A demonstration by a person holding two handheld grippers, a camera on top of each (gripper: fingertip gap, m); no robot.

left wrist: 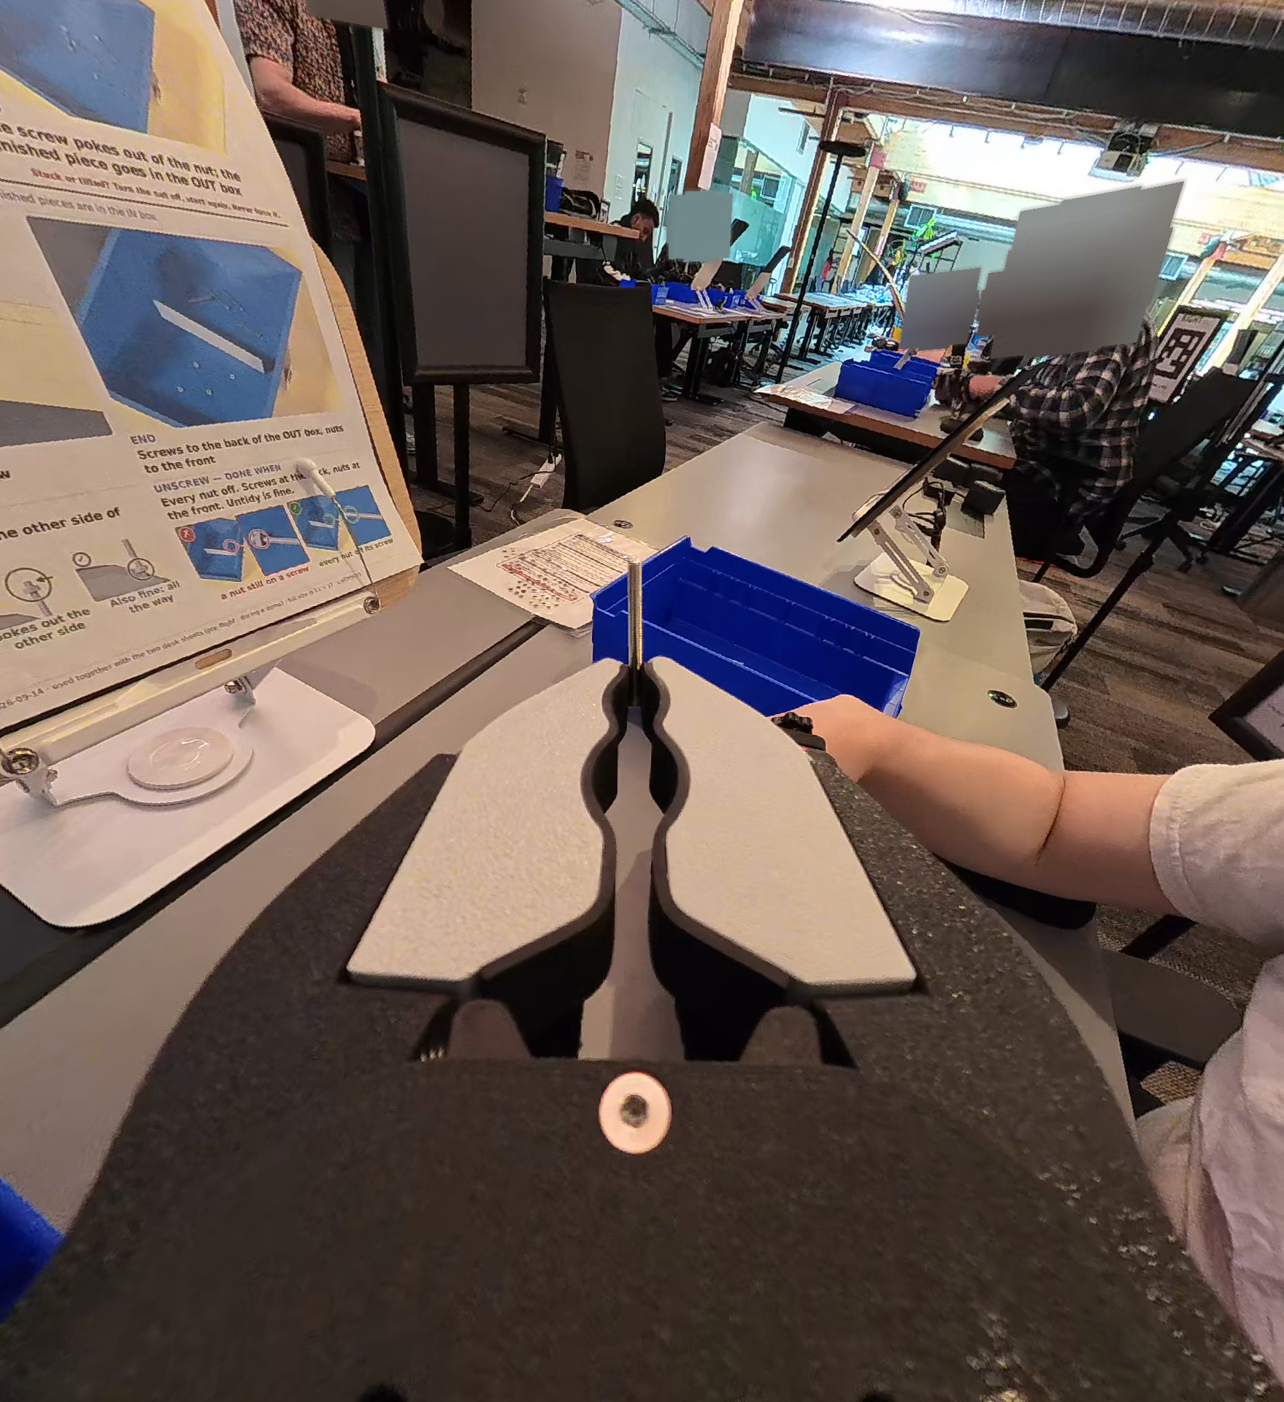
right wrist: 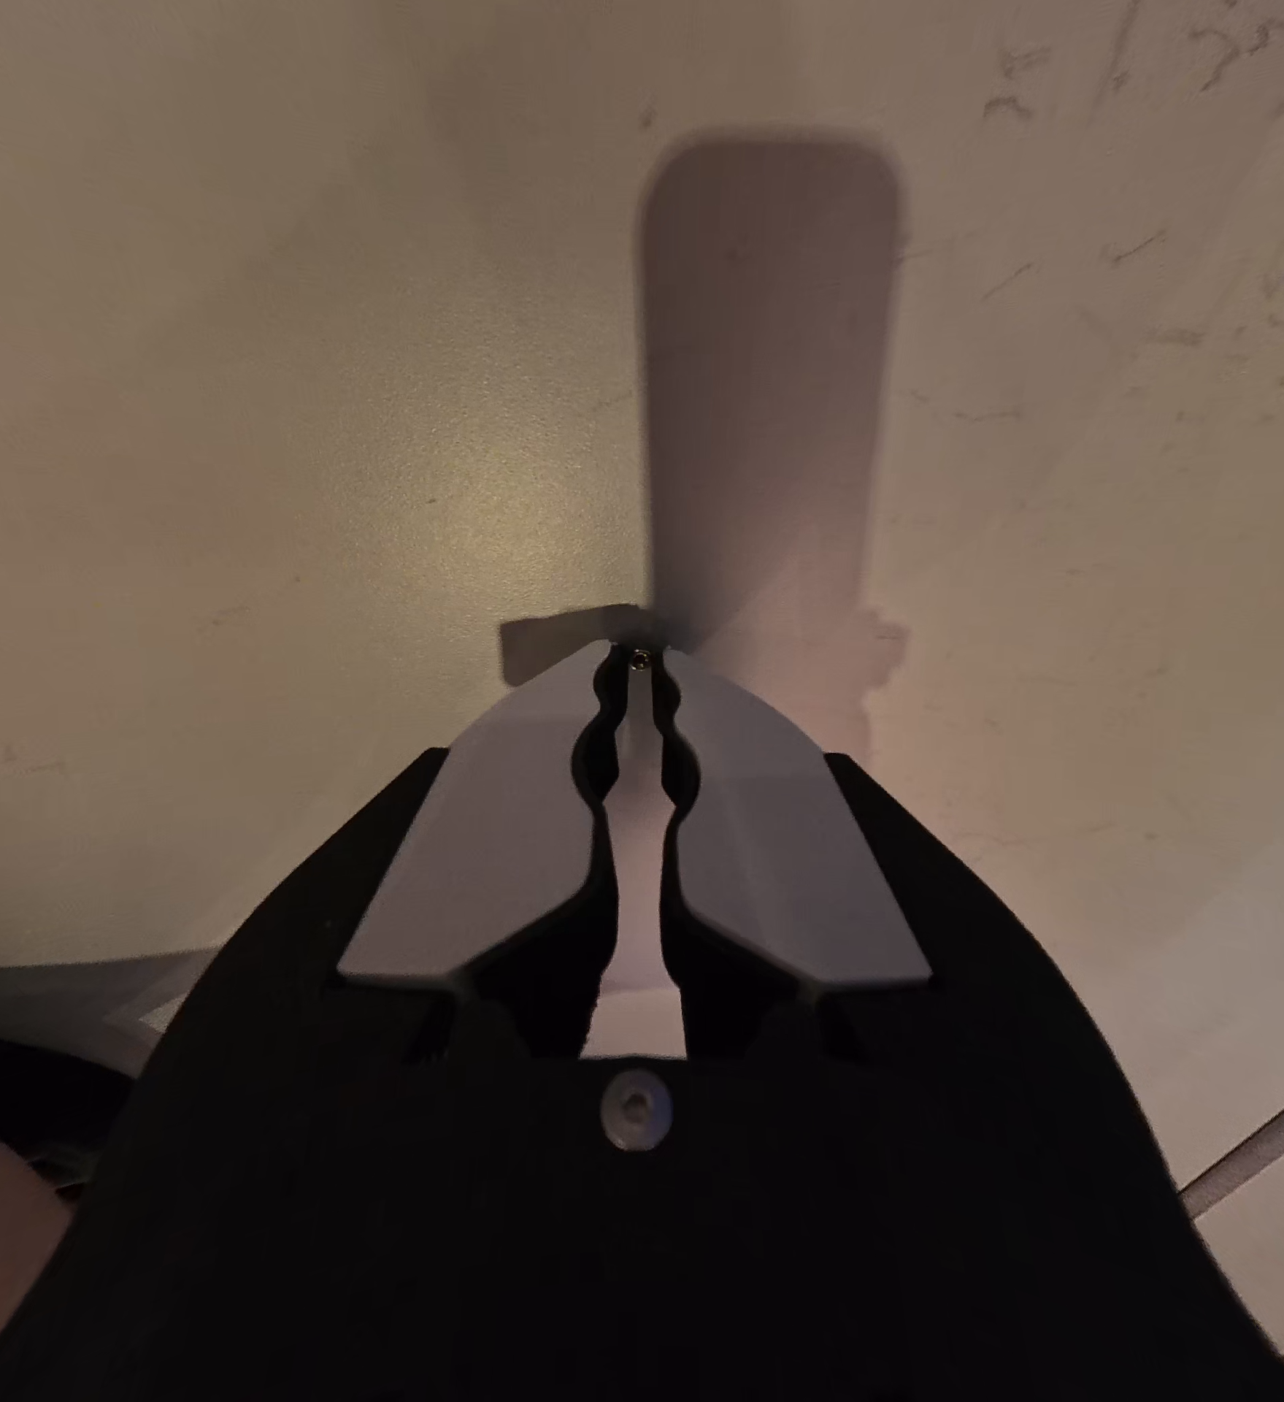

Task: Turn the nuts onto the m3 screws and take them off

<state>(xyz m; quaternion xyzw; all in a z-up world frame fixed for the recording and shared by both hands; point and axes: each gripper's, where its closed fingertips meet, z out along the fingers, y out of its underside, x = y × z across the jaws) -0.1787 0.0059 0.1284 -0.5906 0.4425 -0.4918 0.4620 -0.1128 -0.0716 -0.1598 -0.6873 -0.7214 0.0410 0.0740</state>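
Observation:
In the left wrist view my left gripper (left wrist: 635,671) is shut on a long thin metal screw (left wrist: 634,614). The screw stands straight up out of the fingertips, above the grey table (left wrist: 411,667). In the right wrist view my right gripper (right wrist: 639,651) points down at the pale table surface (right wrist: 320,379). It is shut on a small dark nut (right wrist: 639,659) held at the very tips. Its shadow falls on the table ahead. No nut shows on the screw's visible shaft.
A blue bin (left wrist: 760,637) sits just behind the left gripper. An instruction sheet on a white stand (left wrist: 130,379) is at the left. A laminated sheet (left wrist: 547,569) and a second stand (left wrist: 908,576) lie farther back. A person's forearm (left wrist: 965,796) reaches in from the right. The grippers' ends are close to 30 cm from one another.

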